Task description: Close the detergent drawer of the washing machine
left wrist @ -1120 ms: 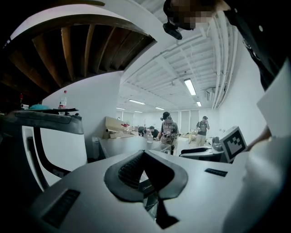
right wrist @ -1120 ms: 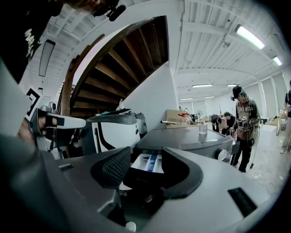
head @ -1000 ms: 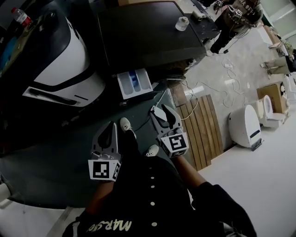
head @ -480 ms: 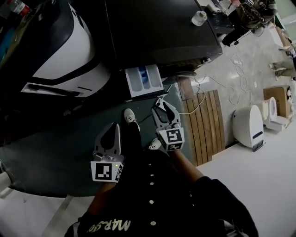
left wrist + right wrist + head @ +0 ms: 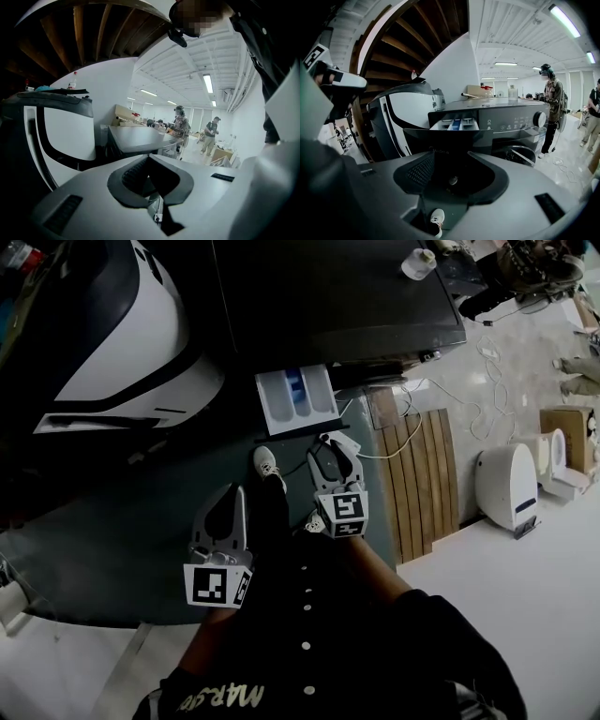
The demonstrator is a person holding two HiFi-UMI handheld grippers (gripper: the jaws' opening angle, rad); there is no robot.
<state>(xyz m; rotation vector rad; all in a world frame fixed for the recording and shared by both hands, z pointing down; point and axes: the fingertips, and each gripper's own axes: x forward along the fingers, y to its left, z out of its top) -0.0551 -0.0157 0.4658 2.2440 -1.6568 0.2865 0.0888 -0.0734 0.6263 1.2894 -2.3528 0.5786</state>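
Nothing of the closing is done yet. The detergent drawer (image 5: pixel 298 401) stands pulled well out from the upper left of the washing machine (image 5: pixel 328 296) front, with its white tray and blue middle compartment open to view from above. In the right gripper view the drawer (image 5: pixel 453 124) shows straight ahead beyond the jaws, beside the machine's control panel. The right gripper (image 5: pixel 334 448) points at the drawer front and is near it but clearly apart from it. Its jaws are a little apart and hold nothing; only the floor and the person's white shoe (image 5: pixel 437 217) show through them. The left gripper (image 5: pixel 228 495) hangs further back and lower, over the dark floor. Its jaw tips are together on nothing, and it aims off towards the white appliance (image 5: pixel 141 343) to the left of the machine. What is left, I judge, is the whole job: bring a gripper against the drawer front and push it in until it sits flush with the panel.
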